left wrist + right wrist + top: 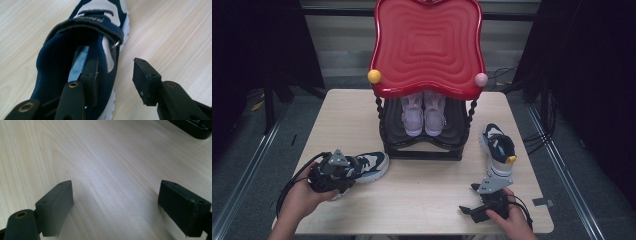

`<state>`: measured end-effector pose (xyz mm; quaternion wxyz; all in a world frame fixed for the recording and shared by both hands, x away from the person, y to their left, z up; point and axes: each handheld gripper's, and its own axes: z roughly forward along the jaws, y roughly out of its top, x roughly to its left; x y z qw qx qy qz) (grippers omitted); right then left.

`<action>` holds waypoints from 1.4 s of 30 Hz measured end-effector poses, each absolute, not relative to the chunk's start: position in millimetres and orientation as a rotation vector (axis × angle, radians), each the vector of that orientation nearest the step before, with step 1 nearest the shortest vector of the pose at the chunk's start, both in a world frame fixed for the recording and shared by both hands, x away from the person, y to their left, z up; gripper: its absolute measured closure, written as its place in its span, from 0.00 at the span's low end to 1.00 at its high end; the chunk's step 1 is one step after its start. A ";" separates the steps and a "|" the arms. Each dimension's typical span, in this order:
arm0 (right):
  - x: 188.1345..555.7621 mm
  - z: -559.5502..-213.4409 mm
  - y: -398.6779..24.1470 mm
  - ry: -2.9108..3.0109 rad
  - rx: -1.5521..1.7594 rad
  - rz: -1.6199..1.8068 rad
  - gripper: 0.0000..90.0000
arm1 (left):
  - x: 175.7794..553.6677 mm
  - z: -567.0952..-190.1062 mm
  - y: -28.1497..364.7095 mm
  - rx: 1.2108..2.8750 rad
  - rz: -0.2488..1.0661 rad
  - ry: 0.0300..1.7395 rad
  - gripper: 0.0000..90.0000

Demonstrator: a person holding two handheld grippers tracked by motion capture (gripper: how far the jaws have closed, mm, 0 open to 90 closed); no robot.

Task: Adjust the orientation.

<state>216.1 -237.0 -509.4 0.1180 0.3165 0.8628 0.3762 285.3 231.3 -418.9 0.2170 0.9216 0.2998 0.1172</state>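
Note:
A navy and white shoe point(371, 165) lies on its sole at the left of the wooden table point(427, 200). My left gripper point(351, 173) is at its heel end. In the left gripper view, one jaw of the left gripper point(115, 68) reaches inside the shoe's point(62, 57) opening and the other stands outside its side wall, with a gap showing between that outer pad point(141, 77) and the shoe. A matching shoe point(498, 150) stands at the right of the table. My right gripper point(470, 210) rests open near the front edge; in its own view the right gripper point(115, 195) has nothing between its jaws.
A black shoe rack point(422, 147) with a red wavy top point(427, 45) stands at the table's far middle and holds a pair of pink shoes point(423, 115) on its lower shelf. The rack's base point(192, 128) edges into the right gripper view. Dark curtains flank the table.

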 end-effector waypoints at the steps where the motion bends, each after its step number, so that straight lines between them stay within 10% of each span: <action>1: 216.2 -509.5 -237.0 2.524 0.925 1.101 0.14 | 285.0 -420.2 232.3 2.551 0.342 0.846 0.73; 26: 216.2 -509.5 -237.0 2.524 0.925 1.101 0.14 | 295.4 -422.3 233.6 2.371 0.362 1.161 0.88; 42: 216.3 -509.5 -237.0 2.524 0.924 1.100 0.14 | 287.9 -409.3 247.4 2.383 0.380 1.033 0.56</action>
